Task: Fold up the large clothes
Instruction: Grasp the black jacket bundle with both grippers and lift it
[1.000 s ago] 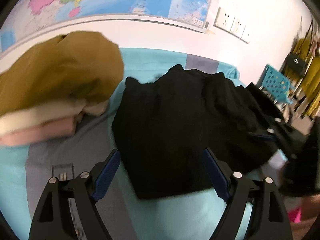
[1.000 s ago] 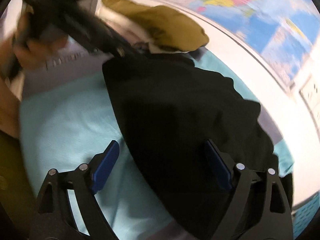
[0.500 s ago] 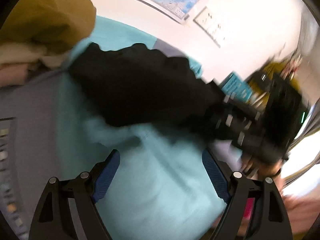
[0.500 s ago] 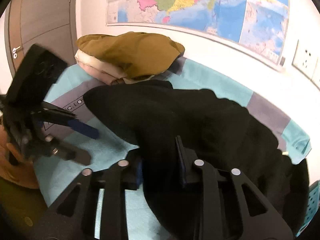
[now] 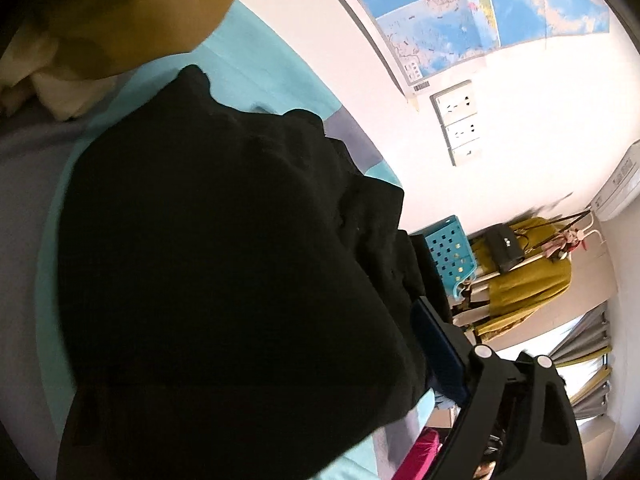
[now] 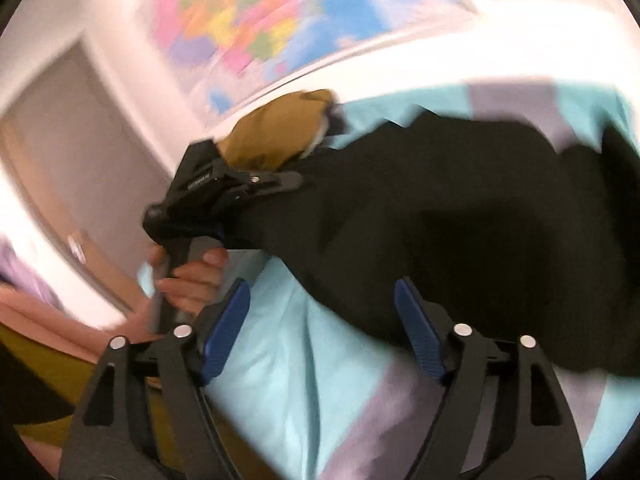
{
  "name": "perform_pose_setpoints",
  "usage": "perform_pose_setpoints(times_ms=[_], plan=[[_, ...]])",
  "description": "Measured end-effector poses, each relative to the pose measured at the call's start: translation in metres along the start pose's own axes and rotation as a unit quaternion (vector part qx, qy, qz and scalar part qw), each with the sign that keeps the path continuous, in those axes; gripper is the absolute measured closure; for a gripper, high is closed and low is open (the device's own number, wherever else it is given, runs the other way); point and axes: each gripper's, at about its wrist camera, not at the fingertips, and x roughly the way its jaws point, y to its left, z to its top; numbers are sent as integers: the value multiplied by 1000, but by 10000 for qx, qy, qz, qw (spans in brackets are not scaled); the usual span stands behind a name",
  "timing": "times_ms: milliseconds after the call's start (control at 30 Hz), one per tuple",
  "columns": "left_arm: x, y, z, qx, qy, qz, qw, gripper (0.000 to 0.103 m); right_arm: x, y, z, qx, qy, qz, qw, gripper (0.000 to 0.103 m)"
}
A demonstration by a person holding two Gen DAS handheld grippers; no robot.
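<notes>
My right gripper (image 6: 322, 330) is out over the near edge of the bed, jaws opening, nothing between them but bare turquoise bedsheet (image 6: 288, 364). The black garment (image 6: 460, 220) lies just ahead of my right blue pad, its near hem running past that fingertip without being pinched. The garment sprawls across the middle of the bed and reaches toward the right side, where its edge drops out of sight.

Across from me, my left hand (image 6: 192, 280) grips the handle of the left gripper (image 6: 240, 188), which points into the garment's left end. From that gripper's own camera the black cloth (image 5: 224, 264) fills almost everything; only one blue pad (image 5: 436, 352) shows at the lower right, the other is buried under fabric. The jaws stand wide, but I cannot tell whether they press on the cloth or merely straddle it.

Behind the garment, a mustard-brown folded piece (image 5: 120, 16) tops a pile with cream cloth (image 5: 52, 92) under it, hard against the wall end of the bed. Open sheet remains in front, a turquoise band and a grey band (image 6: 384, 412) along the near edge. Past the bed's far corner sit a blue perforated basket (image 5: 452, 252) and a rack with a yellow garment (image 5: 524, 284). A map (image 5: 480, 20) and wall sockets (image 5: 460, 128) hang above.
</notes>
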Motion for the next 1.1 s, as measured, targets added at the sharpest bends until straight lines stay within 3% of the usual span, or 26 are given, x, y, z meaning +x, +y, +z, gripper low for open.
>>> perform_pose_setpoints(times_ms=[133, 233, 333, 433, 667, 733, 833, 867, 900, 933, 967, 1000, 1033, 1100], plan=[[6, -2, 0, 149, -21, 436, 9989, 43, -44, -53, -41, 1365, -241, -389, 9896, 26], [8, -8, 0, 465, -11, 784, 9958, 48, -58, -77, -52, 2004, -457, -770, 9756, 20], [12, -19, -2, 695, 26, 1039, 9921, 45, -59, -95, -47, 2365, -755, -938, 9641, 19], [16, -18, 1, 677, 195, 983, 9927, 35, -51, -102, -36, 2514, -953, -1064, 9573, 17], [22, -20, 6, 896, 324, 1004, 9904, 29, -23, -113, -8, 2885, -1445, -1283, 9378, 11], [22, -20, 7, 921, 351, 964, 9904, 25, -12, -110, -1, 2777, -1507, -1495, 9369, 5], [24, -21, 8, 960, 345, 993, 9898, 25, -3, -110, 7, 2750, -1598, -1621, 9341, 5], [25, -22, 9, 983, 350, 1006, 9894, 25, -2, -111, 7, 2717, -1615, -1627, 9347, 10], [25, -22, 9, 1000, 346, 1037, 9890, 28, -1, -112, 7, 2720, -1608, -1620, 9348, 29], [25, -22, 9, 1028, 339, 1113, 9879, 37, 1, -117, 6, 2755, -1543, -1512, 9367, 38], [26, -22, 10, 995, 348, 1302, 9859, 43, 3, -122, 4, 2776, -1494, -1421, 9383, 58], [25, -24, 10, 937, 359, 1397, 9851, 51, 2, -124, 3, 2802, -1465, -1348, 9391, 65], [23, -26, 10, 914, 357, 1412, 9851, 54, 0, -125, 2, 2780, -1477, -1192, 9416, 65], [20, -33, 9, 1099, 258, 1426, 9833, 53, -3, -125, 0, 2741, -1451, -1053, 9448, 66]])
